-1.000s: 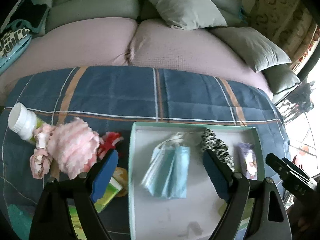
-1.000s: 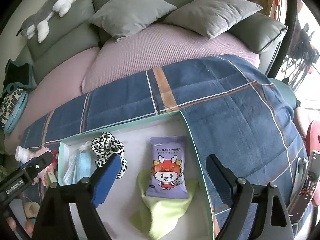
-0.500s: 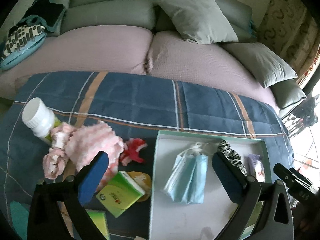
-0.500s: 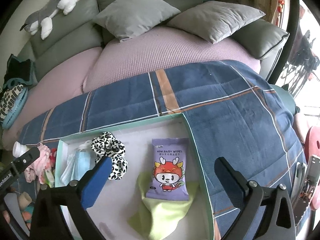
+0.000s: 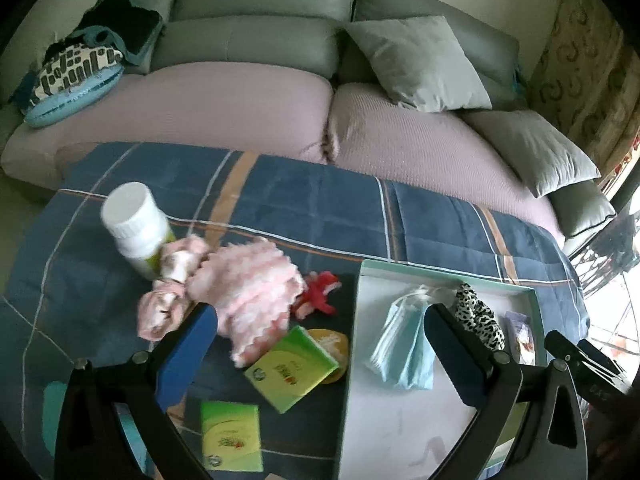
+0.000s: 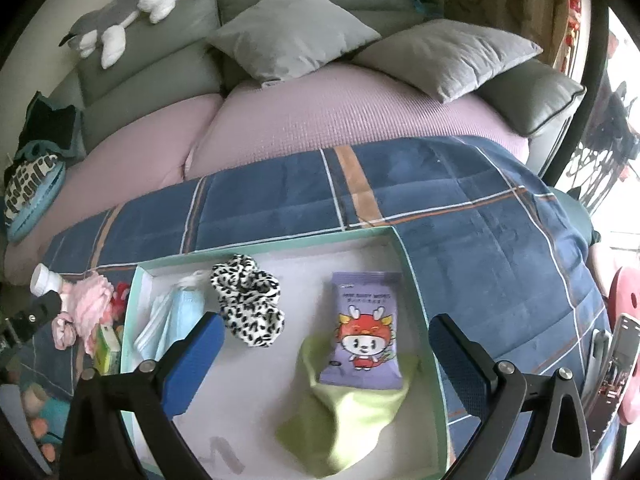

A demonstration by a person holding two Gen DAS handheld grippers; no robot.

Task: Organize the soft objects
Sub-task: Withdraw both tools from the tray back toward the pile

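A white tray with a teal rim (image 5: 440, 276) (image 6: 260, 246) lies on the blue plaid blanket. It holds blue face masks (image 5: 404, 352) (image 6: 176, 312), a leopard scrunchie (image 5: 478, 316) (image 6: 248, 300), a purple baby wipes pack (image 6: 364, 328) and a lime cloth (image 6: 344, 424). Left of the tray lie a pink frilly cloth (image 5: 256, 292), a pink scrunchie (image 5: 160, 312) and a small red item (image 5: 320, 292). My left gripper (image 5: 318, 314) hangs open above the gap between this pile and the tray, holding nothing. My right gripper (image 6: 324, 320) is open and empty over the tray.
Beside the pile stand a white bottle (image 5: 132, 228), two green tissue packs (image 5: 292, 368) (image 5: 230, 436) and a yellow round item (image 5: 332, 344). Behind the blanket a sofa with lilac seats (image 5: 240, 112) carries grey pillows (image 6: 292, 36) and a plush toy (image 6: 120, 20).
Both grippers' jaws have spread wider. The left gripper has shifted leftward from above the tray toward the pile outside it. The right gripper has drawn back a little over the tray.
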